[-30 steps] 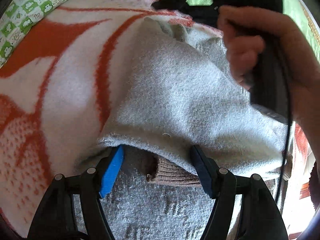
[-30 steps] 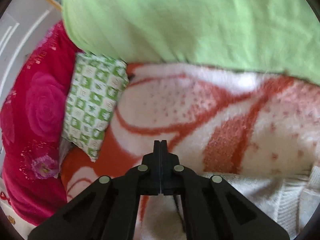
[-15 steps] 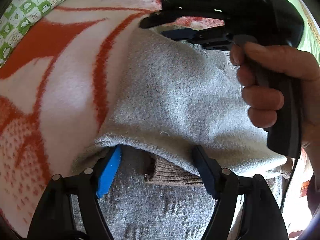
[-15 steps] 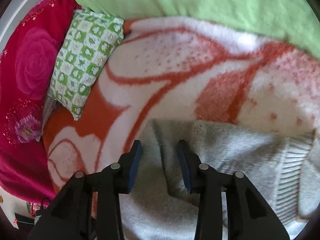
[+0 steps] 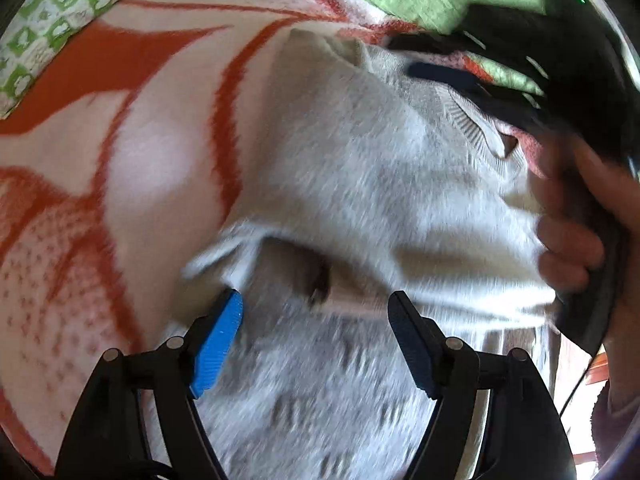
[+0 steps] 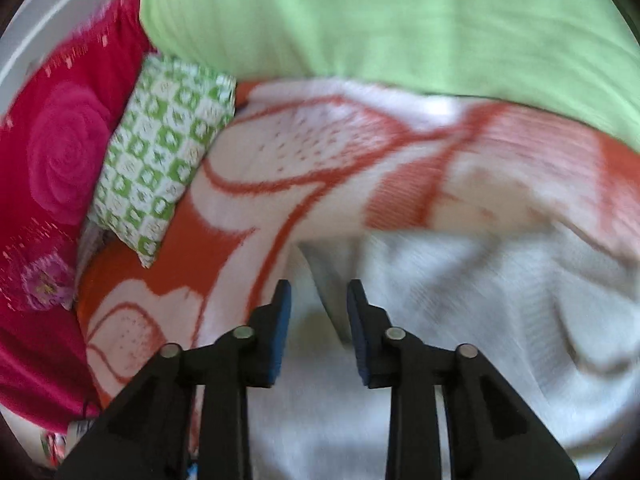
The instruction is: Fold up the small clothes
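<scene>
A small grey-white knit sweater (image 5: 360, 184) lies folded over on an orange-and-white blanket (image 5: 132, 152). My left gripper (image 5: 316, 304) is open, its blue pads at the sweater's near folded edge, over a brown ribbed hem (image 5: 344, 280). The sweater also shows in the right wrist view (image 6: 460, 320). My right gripper (image 6: 318, 292) is open just above the sweater's left edge, holding nothing. It appears in the left wrist view (image 5: 480, 76) at the sweater's far corner, held by a hand (image 5: 572, 240).
A green-checked pillow (image 6: 160, 176) and a red rose-patterned blanket (image 6: 52, 168) lie to the left. A light green sheet (image 6: 380, 20) covers the far side. The orange-and-white blanket (image 6: 320, 152) spreads under the sweater.
My right gripper opened, let go of the sweater's far corner and has drawn back a little. My left gripper has pulled back slightly from the fold and stays open.
</scene>
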The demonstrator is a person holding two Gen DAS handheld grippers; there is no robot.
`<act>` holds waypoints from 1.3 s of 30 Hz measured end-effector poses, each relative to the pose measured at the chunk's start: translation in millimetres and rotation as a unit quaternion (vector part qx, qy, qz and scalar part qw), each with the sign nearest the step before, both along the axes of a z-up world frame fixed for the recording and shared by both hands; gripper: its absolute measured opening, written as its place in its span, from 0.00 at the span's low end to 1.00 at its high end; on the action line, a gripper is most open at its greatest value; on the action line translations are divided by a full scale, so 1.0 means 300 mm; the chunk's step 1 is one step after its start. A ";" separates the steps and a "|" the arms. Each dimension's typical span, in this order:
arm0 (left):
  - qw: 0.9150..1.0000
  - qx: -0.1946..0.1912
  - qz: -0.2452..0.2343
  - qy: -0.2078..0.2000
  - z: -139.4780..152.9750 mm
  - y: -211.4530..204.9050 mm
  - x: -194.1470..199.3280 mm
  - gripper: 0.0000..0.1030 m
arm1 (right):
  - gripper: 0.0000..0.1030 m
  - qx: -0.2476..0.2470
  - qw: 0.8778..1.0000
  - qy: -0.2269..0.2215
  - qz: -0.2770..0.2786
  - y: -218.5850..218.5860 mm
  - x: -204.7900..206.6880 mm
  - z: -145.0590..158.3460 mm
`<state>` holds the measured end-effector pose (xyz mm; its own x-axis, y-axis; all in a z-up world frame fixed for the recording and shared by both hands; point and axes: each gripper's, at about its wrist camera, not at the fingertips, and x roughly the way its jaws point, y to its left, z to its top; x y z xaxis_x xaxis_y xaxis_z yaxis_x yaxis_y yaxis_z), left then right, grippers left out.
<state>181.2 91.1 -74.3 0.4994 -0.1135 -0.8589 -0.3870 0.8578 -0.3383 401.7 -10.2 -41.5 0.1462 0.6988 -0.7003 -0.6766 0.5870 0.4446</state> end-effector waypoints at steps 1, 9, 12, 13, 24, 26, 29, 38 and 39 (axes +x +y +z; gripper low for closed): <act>1.000 -0.001 -0.001 0.002 0.003 0.000 -0.022 0.73 | 0.30 0.002 1.000 0.013 -0.014 -0.074 -0.016 -0.002; 1.000 -0.013 -0.006 0.017 0.057 0.019 -0.217 0.73 | 0.42 -0.013 0.991 0.025 -0.128 -0.594 -0.237 -0.040; 0.999 0.004 -0.017 0.030 0.069 0.040 -0.326 0.73 | 0.42 -0.026 0.981 0.037 -0.190 -0.816 -0.351 -0.058; 0.999 0.005 -0.020 0.035 0.061 0.063 -0.368 0.73 | 0.42 -0.028 0.976 0.046 -0.211 -0.876 -0.384 -0.065; 0.993 0.017 -0.093 0.073 0.003 0.023 -0.645 0.74 | 0.43 -0.035 0.939 0.081 -0.333 -1.250 -0.738 -0.087; 0.992 -0.002 -0.101 0.076 -0.001 0.008 -0.674 0.75 | 0.44 -0.035 0.935 0.082 -0.343 -1.280 -0.800 -0.089; 0.990 -0.017 -0.114 0.077 -0.001 -0.020 -0.728 0.76 | 0.44 -0.036 0.933 0.087 -0.347 -1.312 -0.900 -0.098; 0.982 -0.039 -0.157 0.092 -0.037 -0.112 -0.874 0.79 | 0.44 -0.017 0.933 0.120 -0.338 -1.335 -1.113 -0.168; 0.982 -0.044 -0.158 0.092 -0.043 -0.114 -0.883 0.79 | 0.44 -0.017 0.934 0.125 -0.335 -1.329 -1.129 -0.179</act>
<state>-83.7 57.0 -87.1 0.2645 -0.3152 -0.9114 -0.1680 0.9156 -0.3654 63.2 -408.9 -95.3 0.3724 0.4863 -0.7905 -0.0302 0.8576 0.5134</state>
